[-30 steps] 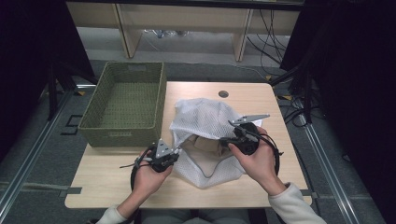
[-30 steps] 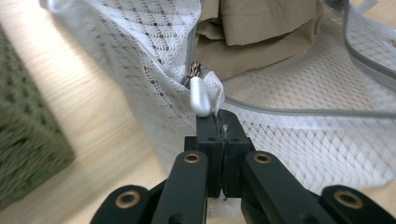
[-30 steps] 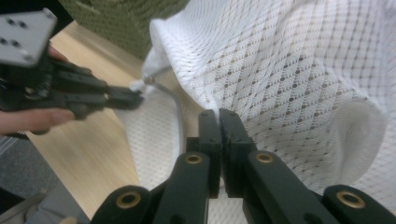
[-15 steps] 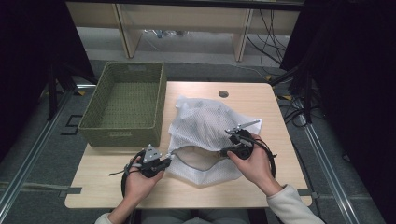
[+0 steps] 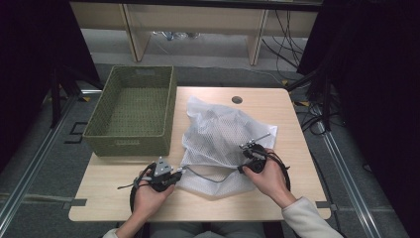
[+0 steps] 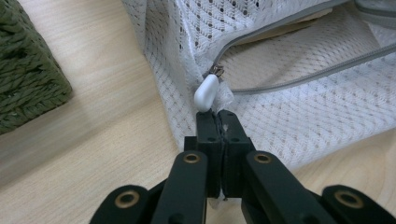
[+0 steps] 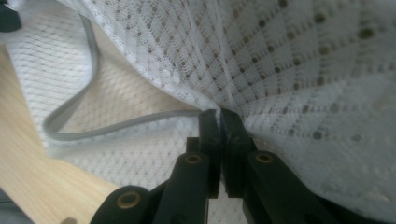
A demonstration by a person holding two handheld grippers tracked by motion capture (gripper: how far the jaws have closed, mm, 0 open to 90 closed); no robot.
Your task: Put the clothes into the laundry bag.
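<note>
High view: a white mesh bag (image 5: pixel 223 139) lies on the wooden table (image 5: pixel 292 198), centre to near edge, its open mouth toward the person at 6 o'clock and its far corner raised toward 12. A green woven basket (image 5: pixel 132 110) stands at 9 to 10 o'clock of the bag, just beside it, on the table's left part. The left gripper (image 5: pixel 174 176) sits at 7 o'clock of the bag, at the mouth's left end; the right gripper (image 5: pixel 246 159) sits at 4 o'clock, at the mouth's right end. A grey zipper band (image 5: pixel 208 177) sags between the two. A small dark hole (image 5: pixel 236 99) marks the tabletop at 12 o'clock. Left gripper view: the left gripper (image 6: pixel 218 114) has its jaws pressed together on the mesh hem right below a white zipper pull (image 6: pixel 207 92), which touches the jaw tips at 12 o'clock; the metal slider and two grey zipper tracks (image 6: pixel 299 77) diverging toward 2 o'clock appear here in detail that the high view does not resolve, and a basket corner (image 6: pixel 25 79) lies at 9 o'clock. Right gripper view: the right gripper (image 7: pixel 219 114) has its jaws pinched on a fold of the bag (image 7: pixel 299 70), the mesh bunching upward from the tips; the zipper band (image 7: pixel 79 126) loops at 9 o'clock over the lower mesh layer, with bare table (image 7: pixel 28 172) at 8 o'clock.
</note>
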